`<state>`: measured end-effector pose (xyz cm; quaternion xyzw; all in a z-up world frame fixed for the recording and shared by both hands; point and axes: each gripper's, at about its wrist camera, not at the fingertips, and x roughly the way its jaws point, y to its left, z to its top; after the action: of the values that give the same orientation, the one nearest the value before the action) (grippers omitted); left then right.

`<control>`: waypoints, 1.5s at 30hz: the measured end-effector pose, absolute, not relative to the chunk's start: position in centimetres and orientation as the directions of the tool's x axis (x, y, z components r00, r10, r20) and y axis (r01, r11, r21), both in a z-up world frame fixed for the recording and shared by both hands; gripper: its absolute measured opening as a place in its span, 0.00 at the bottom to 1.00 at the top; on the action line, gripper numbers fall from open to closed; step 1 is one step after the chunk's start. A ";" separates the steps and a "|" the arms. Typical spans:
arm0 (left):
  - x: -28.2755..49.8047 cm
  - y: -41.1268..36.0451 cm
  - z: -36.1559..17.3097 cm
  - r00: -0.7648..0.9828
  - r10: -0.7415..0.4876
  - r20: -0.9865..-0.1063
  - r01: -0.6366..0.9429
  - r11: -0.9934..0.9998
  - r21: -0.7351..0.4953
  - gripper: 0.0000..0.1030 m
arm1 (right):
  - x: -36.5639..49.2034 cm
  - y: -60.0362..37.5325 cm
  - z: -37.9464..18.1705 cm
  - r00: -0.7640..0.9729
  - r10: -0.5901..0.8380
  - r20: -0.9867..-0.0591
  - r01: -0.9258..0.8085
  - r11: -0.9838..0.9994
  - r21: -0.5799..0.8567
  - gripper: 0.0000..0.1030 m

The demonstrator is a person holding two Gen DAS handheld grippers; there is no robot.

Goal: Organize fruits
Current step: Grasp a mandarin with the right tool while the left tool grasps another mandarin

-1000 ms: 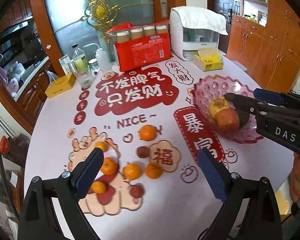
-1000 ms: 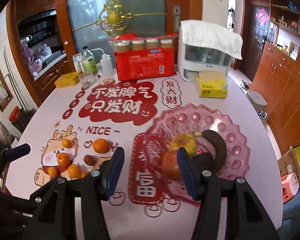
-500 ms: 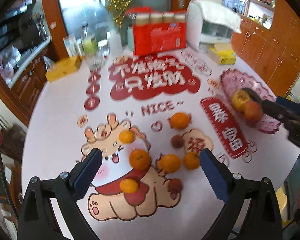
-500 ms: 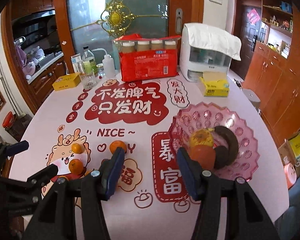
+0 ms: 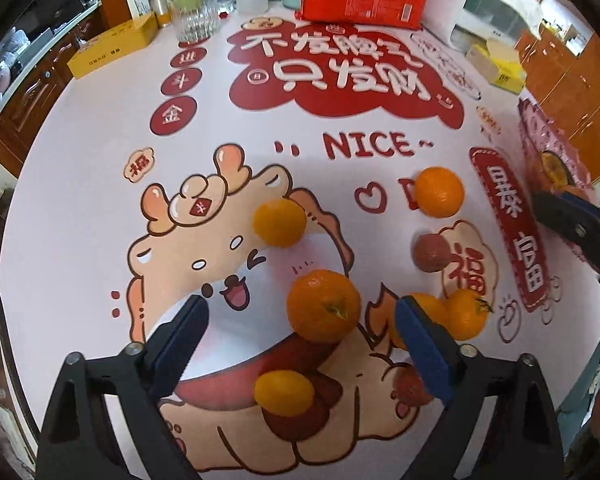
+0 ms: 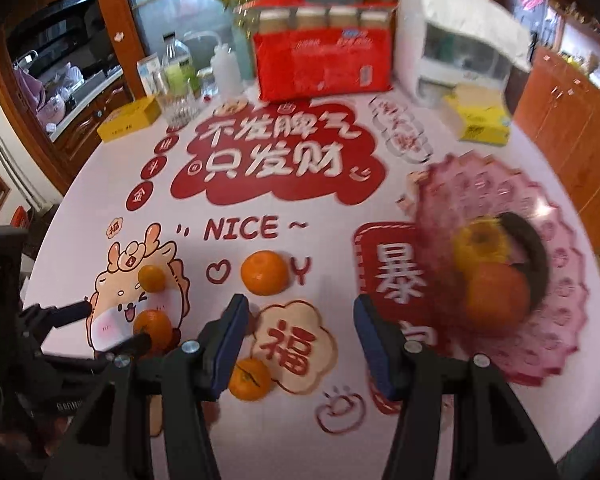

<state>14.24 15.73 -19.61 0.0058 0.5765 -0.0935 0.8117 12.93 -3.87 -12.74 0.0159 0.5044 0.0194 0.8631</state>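
1. Both grippers have dropped closer to the table since the earlier frames.
2. Left gripper [image 5: 300,334]: jaws closing around a tangerine [image 5: 323,306], pads not touching.
3. Right gripper [image 6: 300,328]: jaws apart, empty.
4. Pink fruit plate [image 6: 556,320] lies right of it.

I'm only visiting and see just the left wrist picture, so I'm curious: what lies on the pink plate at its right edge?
Observer: The right wrist view shows the pink plate holding a yellow fruit, a reddish-orange fruit and a dark curved thing, perhaps a blackened banana.
Visitor: Does the right gripper carry anything?
Observer: No; the right gripper is empty, its jaws apart above the printed tablecloth.
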 end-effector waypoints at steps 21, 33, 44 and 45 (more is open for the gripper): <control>15.5 14.4 -22.9 0.235 -0.207 -0.950 0.196 0.967 -0.162 0.43 | 19.8 -0.6 -20.4 0.336 0.117 -0.934 -0.131 0.988 0.076 0.43; 14.6 15.5 -20.3 0.285 -0.187 -0.940 0.175 0.974 -0.141 0.41 | 17.4 -1.7 -18.5 0.357 0.142 -0.923 -0.120 0.987 0.105 0.40; 11.8 15.4 -14.7 0.393 -0.221 -0.892 0.218 0.965 -0.143 0.41 | 11.0 -2.3 -11.7 0.476 0.148 -0.867 -0.125 0.987 0.100 0.40; 11.5 15.1 -14.0 0.407 -0.227 -0.885 0.231 0.963 -0.141 0.41 | 10.1 -2.3 -10.9 0.495 0.147 -0.857 -0.131 0.987 0.094 0.40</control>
<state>11.50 15.07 -14.01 0.0019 0.5272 -0.1365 0.8387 10.12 -2.34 -10.88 0.0082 0.4962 0.0803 0.8644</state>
